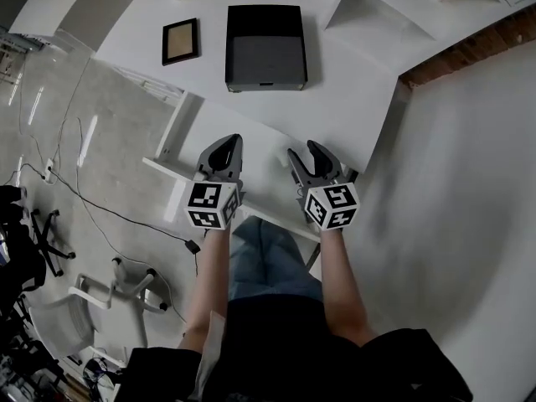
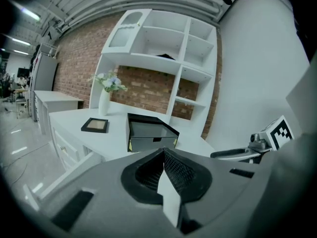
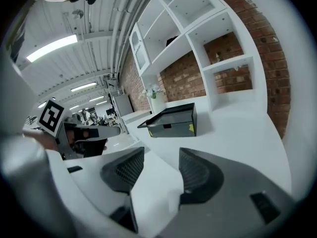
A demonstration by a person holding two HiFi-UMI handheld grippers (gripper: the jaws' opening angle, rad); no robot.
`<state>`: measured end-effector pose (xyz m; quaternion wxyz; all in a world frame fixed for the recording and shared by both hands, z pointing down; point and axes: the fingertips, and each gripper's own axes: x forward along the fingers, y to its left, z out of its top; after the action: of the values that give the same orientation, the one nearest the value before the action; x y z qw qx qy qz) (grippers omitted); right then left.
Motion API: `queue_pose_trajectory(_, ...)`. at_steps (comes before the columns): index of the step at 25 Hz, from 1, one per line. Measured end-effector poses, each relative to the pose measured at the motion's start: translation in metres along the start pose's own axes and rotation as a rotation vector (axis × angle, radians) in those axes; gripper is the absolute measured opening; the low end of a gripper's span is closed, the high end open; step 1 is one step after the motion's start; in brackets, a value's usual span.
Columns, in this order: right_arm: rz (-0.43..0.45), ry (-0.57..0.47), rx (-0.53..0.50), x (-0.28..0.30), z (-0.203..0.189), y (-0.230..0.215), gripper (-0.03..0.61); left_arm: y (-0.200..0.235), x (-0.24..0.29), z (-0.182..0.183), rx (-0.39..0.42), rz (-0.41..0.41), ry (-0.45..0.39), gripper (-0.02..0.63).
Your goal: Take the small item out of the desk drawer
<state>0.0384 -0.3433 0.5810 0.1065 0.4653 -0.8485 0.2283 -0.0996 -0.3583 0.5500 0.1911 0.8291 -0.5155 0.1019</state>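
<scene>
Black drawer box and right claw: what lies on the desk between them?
Only bare white desk top lies between the black drawer box and the right claw; the head view and right gripper view both show it.

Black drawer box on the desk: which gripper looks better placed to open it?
Probably the right gripper: its jaws stand apart and empty, while the left gripper is shut. Both sit similarly far from the black drawer box.
</scene>
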Motion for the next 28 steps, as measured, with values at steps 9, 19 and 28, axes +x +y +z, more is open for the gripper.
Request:
queue_pose_trajectory(9,-0.027,0.212,0.032,0.025,-0.097,-0.008,0.206,0.006,0.004,-0.040,-0.040,0.011,0.053,0.009)
queue_pose_trajectory(19,-0.156,0.463,-0.025,0.063,-0.173,-0.036,0.206,0.019,0.004,-0.057,-0.056,0.037,0.068,0.008)
queue_pose_trajectory(28,-0.192,0.572,-0.053,0.071,-0.195,-0.047,0.172,0.020,0.002,-0.063,-0.066,0.042,0.074,0.008)
